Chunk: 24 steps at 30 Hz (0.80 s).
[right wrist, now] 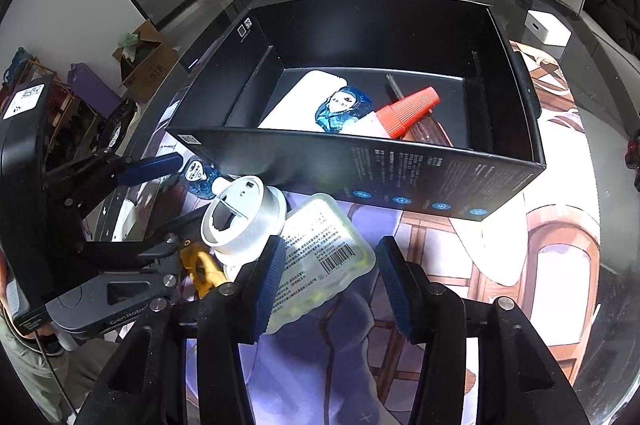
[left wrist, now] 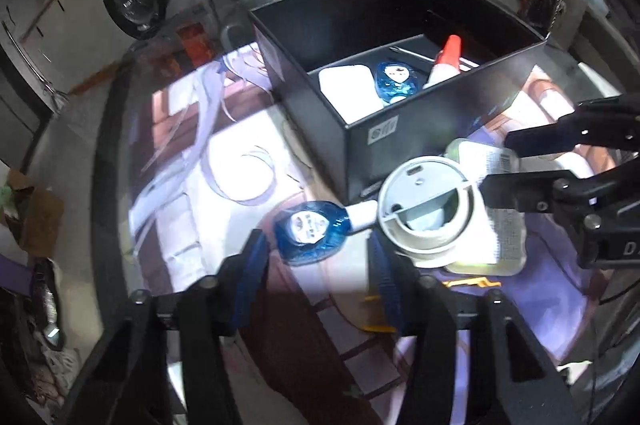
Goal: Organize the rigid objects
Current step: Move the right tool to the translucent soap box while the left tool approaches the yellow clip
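On near tabletop before black box (right wrist: 400, 177), both grippers' fingers apart: left gripper (left wrist: 316, 257) lined up toward blue packet (left wrist: 310, 233), right gripper (right wrist: 330, 277) straddling clear labelled pouch (right wrist: 320, 253) beside white round container (right wrist: 240, 221), likely for boxing.

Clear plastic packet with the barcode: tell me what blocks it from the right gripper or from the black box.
Nothing visible lies between the open right gripper and the clear plastic packet; the packet sits partly between its fingers. The white round container rests at the packet's left edge. The black box stands just beyond, so its near wall must be cleared.
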### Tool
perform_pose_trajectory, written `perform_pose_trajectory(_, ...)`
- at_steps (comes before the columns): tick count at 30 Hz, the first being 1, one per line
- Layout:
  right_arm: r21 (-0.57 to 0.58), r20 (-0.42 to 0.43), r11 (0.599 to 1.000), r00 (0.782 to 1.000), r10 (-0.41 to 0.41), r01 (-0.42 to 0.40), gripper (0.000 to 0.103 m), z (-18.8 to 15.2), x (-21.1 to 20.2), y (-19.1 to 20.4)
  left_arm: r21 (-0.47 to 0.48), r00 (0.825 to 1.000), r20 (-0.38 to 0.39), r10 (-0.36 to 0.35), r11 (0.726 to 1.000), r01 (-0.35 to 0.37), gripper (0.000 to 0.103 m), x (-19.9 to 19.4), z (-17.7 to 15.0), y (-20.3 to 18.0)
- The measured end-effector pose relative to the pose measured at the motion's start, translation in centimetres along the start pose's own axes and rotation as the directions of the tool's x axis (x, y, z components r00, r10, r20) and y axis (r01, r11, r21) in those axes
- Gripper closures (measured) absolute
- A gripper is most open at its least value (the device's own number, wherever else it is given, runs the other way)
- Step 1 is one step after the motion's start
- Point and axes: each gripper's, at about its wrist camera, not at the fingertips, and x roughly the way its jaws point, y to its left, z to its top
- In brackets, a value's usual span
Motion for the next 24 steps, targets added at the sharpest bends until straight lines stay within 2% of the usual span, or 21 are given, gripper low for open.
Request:
perform_pose_trajectory(3, -0.004, 0.000, 1.000, 1.000, -0.002, 0.002, 0.053, 0.2, 0.0, -0.1, 0.001, 1.000, -0.021, 0.000, 1.000, 0.000, 0.071, -0.3, -0.1, 0.1)
perform_pose_trajectory(5, -0.005, 0.000, 1.000, 1.000, -0.001, 0.001, 0.053, 0.1, -0.1, -0.2, 0.011, 0.999, -0.042, -0.024, 1.000, 0.025, 0.075, -0.6, -0.6, 0.0)
perform_pose_trajectory(10, -0.004, 0.000, 1.000, 1.000, 0.002, -0.002, 0.053, -0.3, -0.4, -0.9, 0.095, 0.989, -0.092, -0.116, 0.988, 0.125, 0.075, -1.5, -2.1, -2.3)
perform_pose_trajectory(14, -0.011, 0.002, 1.000, 1.000, -0.007, 0.007, 0.053, -0.3, -0.7, -1.1, 0.127, 0.992, -0.077, -0.101, 0.986, 0.110, 0.071, -2.6, -2.6, -3.4)
perform_pose_trajectory(16, -0.004, 0.000, 1.000, 1.000, -0.001, 0.001, 0.053, -0.3, -0.7, -1.2, 0.140, 0.990, -0.066, -0.125, 0.981, 0.133, 0.056, -3.4, -2.8, -3.6)
perform_pose_trajectory(17, -0.006, 0.000, 1.000, 1.000, -0.002, 0.002, 0.053, -0.3, -0.7, -1.3, 0.153, 0.989, -0.062, -0.137, 0.978, 0.145, 0.044, -3.7, -2.9, -3.9)
perform_pose_trajectory(20, 0.002, -0.001, 1.000, 1.000, 0.001, -0.001, 0.053, -0.4, -0.6, -1.5, 0.208, 0.982, -0.066, -0.177, 0.960, 0.187, 0.045, -4.6, -3.7, -5.3)
perform_pose_trajectory(22, 0.014, -0.004, 1.000, 1.000, 0.006, -0.006, 0.051, -0.3, -0.6, -1.5, 0.247, 0.981, -0.072, -0.180, 0.950, 0.192, 0.045, -4.8, -4.1, -6.4)
perform_pose_trajectory(24, 0.025, -0.007, 1.000, 1.000, 0.009, -0.009, 0.044, -0.4, -0.6, -1.8, 0.284, 0.983, -0.080, -0.164, 0.942, 0.180, 0.045, -4.7, -4.4, -7.5)
